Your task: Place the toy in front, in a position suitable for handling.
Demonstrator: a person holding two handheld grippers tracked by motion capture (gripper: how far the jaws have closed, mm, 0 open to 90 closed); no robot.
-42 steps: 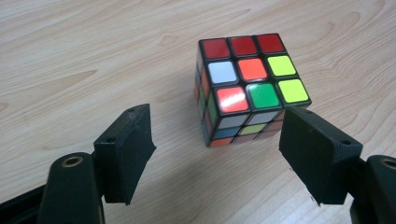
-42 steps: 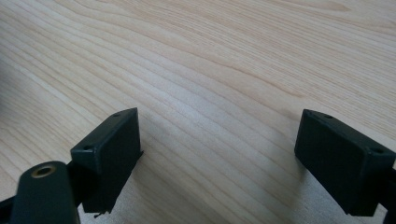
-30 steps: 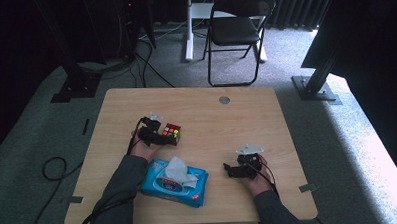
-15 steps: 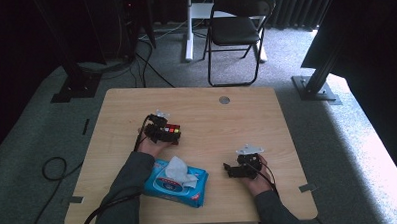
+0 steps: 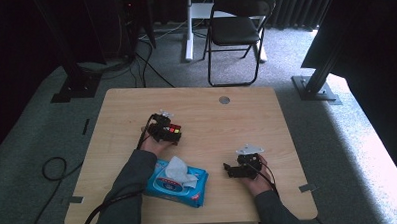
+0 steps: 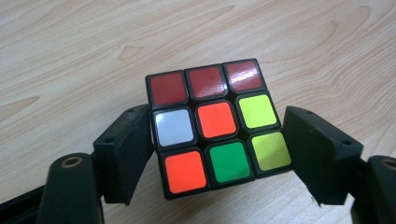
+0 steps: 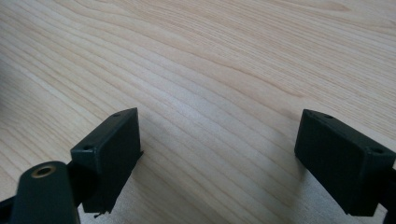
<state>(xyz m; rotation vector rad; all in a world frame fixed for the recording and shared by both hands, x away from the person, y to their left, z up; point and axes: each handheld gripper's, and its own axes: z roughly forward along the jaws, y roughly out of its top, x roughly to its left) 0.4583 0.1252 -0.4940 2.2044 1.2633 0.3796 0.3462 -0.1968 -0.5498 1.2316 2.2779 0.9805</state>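
Note:
A scrambled Rubik's cube point(image 5: 174, 130) lies on the wooden table point(image 5: 211, 106), left of centre. In the left gripper view the cube point(image 6: 212, 126) shows a dark red top row with white, orange, yellow and green stickers below. My left gripper point(image 6: 217, 154) has the cube between its jaws, which have just been closing. Both pads now sit against the cube's sides. In the high view the left gripper point(image 5: 171, 133) points right. My right gripper point(image 5: 231, 170) rests at the front right with its jaws wide apart over bare wood point(image 7: 217, 158).
A blue pack of wet wipes point(image 5: 176, 182) with a white tissue sticking out lies at the front, beside my left forearm. A round cable hole point(image 5: 224, 99) sits near the far edge. A folding chair point(image 5: 233, 30) stands beyond the table.
My left gripper has slid right, so the cube now sits between its jaws, and the jaws have narrowed onto it. The right gripper has stayed put.

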